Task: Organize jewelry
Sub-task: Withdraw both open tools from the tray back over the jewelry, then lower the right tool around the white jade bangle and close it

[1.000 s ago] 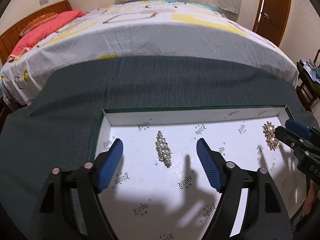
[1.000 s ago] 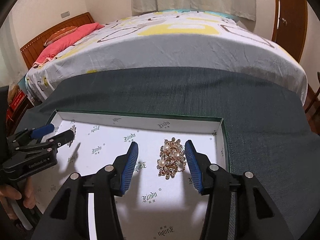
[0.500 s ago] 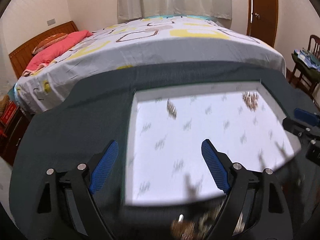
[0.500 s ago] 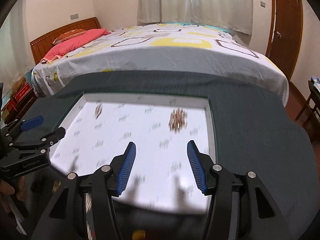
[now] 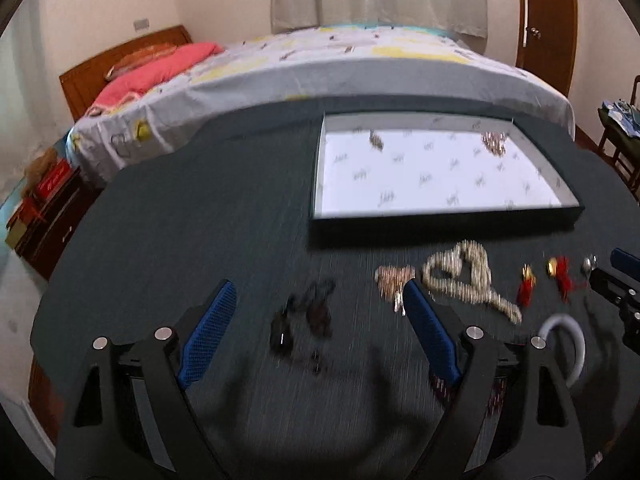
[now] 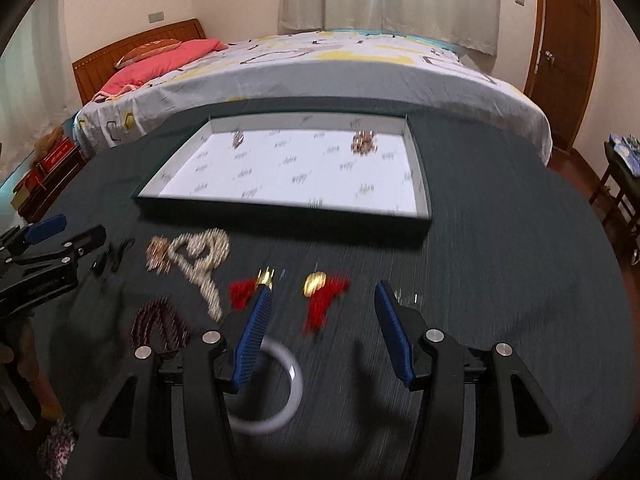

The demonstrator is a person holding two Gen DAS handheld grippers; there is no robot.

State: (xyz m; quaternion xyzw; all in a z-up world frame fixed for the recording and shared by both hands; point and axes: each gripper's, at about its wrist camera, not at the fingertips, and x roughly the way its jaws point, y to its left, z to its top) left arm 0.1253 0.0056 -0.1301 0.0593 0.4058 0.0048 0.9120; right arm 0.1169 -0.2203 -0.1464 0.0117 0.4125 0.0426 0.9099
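A: Between the right gripper [image 6: 322,334] pads, spread wide and empty?
B: White bangle [image 6: 276,392] nearest, red tassel earring [image 6: 323,294] ahead.
A: Left gripper [image 5: 316,328]?
B: Wide, empty; black earrings [image 5: 304,318] between. Tray [image 6: 280,210] beyond, two brooches [image 6: 364,142] at far wall.

The worktop [image 6: 500,264] wears a dark, matt woven cloth with a fine ribbed grain. On it, the tray [image 6: 420,184] is lined with smooth white printed paper inside plain card walls. Just in front of the tray, the chain [image 6: 200,256] glitters like pale metal, the tassels [image 6: 324,300] are red thread capped with shiny gold, and the ring [image 6: 294,384] is smooth and glossy white. Each claw [image 6: 320,336] [image 5: 316,332] is matt black plastic with ridged blue pads [image 6: 252,336]. Beyond the tray, the headboard [image 6: 132,46] is varnished wood.
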